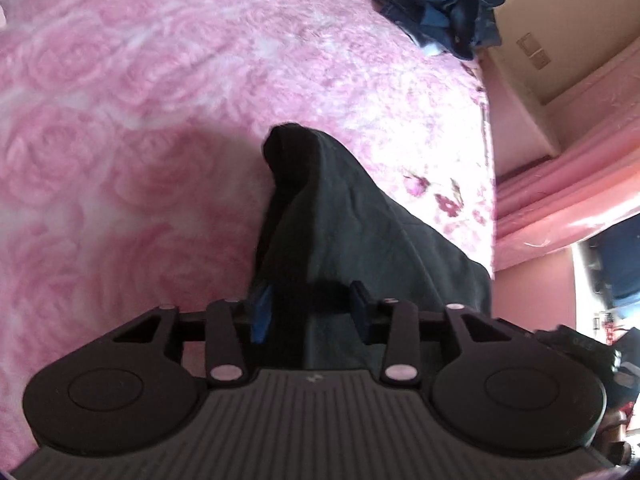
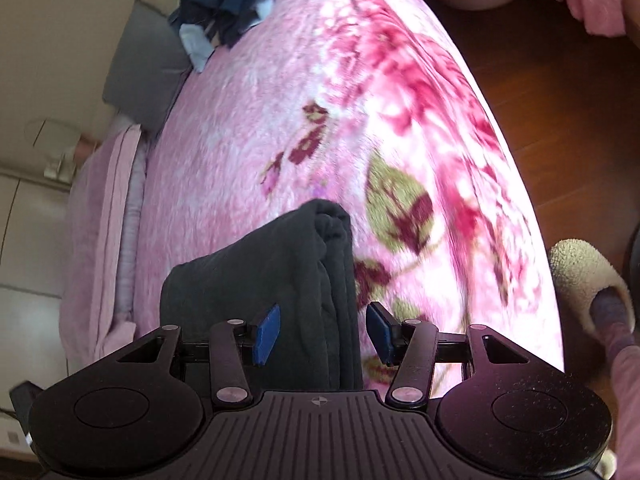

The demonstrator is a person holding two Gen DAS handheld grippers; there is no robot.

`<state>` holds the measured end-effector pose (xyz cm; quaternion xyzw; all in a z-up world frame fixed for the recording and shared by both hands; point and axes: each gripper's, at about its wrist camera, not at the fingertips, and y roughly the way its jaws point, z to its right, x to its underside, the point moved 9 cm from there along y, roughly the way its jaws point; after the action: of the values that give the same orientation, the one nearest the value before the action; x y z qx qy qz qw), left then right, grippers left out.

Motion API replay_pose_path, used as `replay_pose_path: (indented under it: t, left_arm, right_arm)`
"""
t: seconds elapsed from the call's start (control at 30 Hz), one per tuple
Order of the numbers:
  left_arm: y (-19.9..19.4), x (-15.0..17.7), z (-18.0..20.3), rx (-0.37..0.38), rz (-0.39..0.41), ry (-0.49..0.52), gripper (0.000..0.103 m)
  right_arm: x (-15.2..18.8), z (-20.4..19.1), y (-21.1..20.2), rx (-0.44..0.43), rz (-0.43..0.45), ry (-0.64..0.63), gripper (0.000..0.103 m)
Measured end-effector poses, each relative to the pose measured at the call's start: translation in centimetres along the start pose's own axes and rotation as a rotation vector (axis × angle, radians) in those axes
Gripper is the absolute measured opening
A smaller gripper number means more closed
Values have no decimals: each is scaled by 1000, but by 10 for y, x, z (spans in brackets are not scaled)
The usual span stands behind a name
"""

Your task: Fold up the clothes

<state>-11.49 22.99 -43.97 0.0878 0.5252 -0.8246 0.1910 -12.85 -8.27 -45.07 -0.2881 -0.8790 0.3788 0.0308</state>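
Dark garment (image 1: pixel 360 232), folded into layers, hangs above a bed covered by a pink rose-print blanket (image 1: pixel 160 100).

Left tongs (image 1: pixel 310 312): blue pads spread apart, the cloth running between them and draped over the front; whether they actually grip it, cannot tell.

Right tongs (image 2: pixel 324 334): pads spread, the garment's stacked folded edge (image 2: pixel 332 280) lying between them, nearer the left pad.

Heap of blue clothes (image 2: pixel 228 4) at the far end of the bed. Grey pillow (image 2: pixel 144 68) beside it. Fuzzy slipper (image 2: pixel 580 276) on the wood floor, right.
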Motion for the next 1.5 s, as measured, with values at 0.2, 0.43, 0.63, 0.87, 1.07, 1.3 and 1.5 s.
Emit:
replay_pose_path:
  t: [0.2,0.43,0.63,0.87,1.07,1.3,1.5]
  left_arm:
    - [-15,0,1,30,58,29,1]
    - [-13,9,-28,18,117,23,4]
    - [-2,14,-34,32,112,-21,12]
    - [-48,45,-31,98,86,-146,37]
    - [-42,62,-22,48,57,-64,4]
    - [-49,74,-39,60,124,-47,7]
    - [-44,74,-37,11,119,-32,12]
  right_arm:
    - [1,-16,6,-15,7,-109,5]
    - [6,-16,6,7,32,-195,3]
    - [6,-10,13,-9,-7,-209,8]
    - [33,-17,-19,-68,-64,-153,45]
    - [70,-18,-14,-82,-109,-132,15]
    - [84,-11,-6,-32,-61,-202,10]
    - [77,-13,-7,-32,-46,-231,15]
